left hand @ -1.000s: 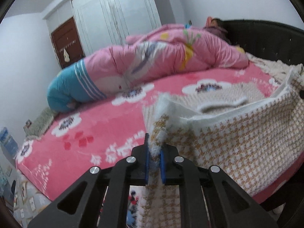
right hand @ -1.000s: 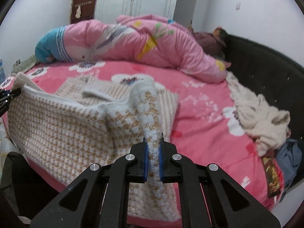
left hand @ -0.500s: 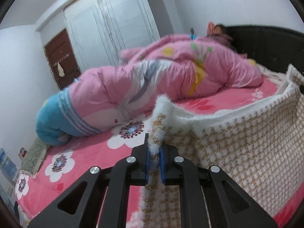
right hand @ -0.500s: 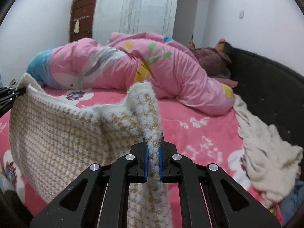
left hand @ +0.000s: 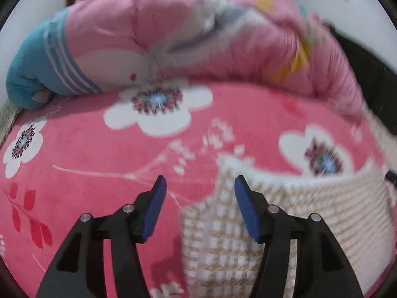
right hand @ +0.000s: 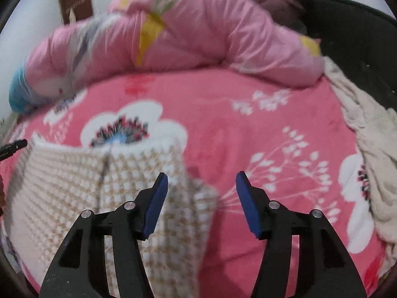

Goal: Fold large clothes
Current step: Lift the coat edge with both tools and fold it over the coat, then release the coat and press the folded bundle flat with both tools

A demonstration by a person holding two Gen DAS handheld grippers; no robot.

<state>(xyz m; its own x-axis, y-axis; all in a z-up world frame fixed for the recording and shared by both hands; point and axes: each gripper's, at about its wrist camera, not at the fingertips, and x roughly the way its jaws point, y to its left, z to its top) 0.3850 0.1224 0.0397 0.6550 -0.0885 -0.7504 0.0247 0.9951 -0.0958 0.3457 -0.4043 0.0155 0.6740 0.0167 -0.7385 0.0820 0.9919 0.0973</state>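
Note:
A tan and white houndstooth knit garment (left hand: 223,236) lies on the pink floral bed sheet (left hand: 99,149), folded over on itself. In the left wrist view my left gripper (left hand: 198,193) is open above its left edge, the right pad over the cloth. In the right wrist view the same garment (right hand: 74,186) lies at lower left, and my right gripper (right hand: 201,188) is open above its right edge. Neither gripper holds anything. The left gripper's tip (right hand: 15,146) shows at the far left of the right wrist view.
A rolled pink quilt (right hand: 173,32) with a blue end (left hand: 32,67) lies across the far side of the bed. A person (right hand: 285,2) lies by the dark headboard (right hand: 359,37). A cream garment (right hand: 367,149) is heaped at the right edge.
Both grippers carried the lifted garment edge forward over the bed, lowered it, and opened. The garment now lies on the sheet, released.

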